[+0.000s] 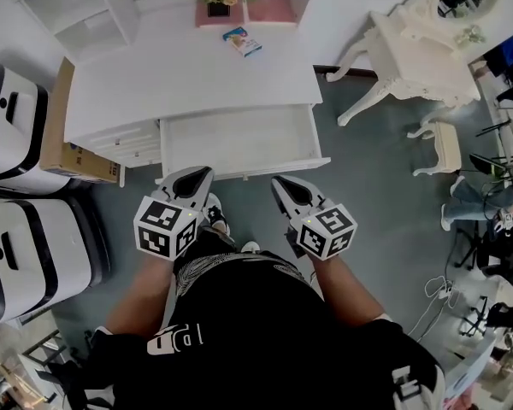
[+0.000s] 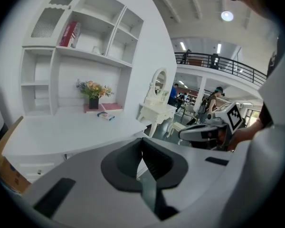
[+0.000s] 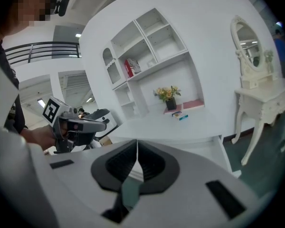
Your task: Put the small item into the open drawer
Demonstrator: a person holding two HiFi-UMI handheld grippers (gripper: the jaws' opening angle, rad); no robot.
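White desk (image 1: 188, 84) holds the small box (image 1: 242, 41) at its far edge, the drawer (image 1: 239, 143) gapes near, seemingly ready to receive it, and the left gripper (image 1: 203, 174) and right gripper (image 1: 280, 184) hover pinched shut, empty.

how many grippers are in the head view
2. The left gripper is held just in front of the left half of the open drawer, the right gripper in front of its right half. Both are shut with nothing in them.
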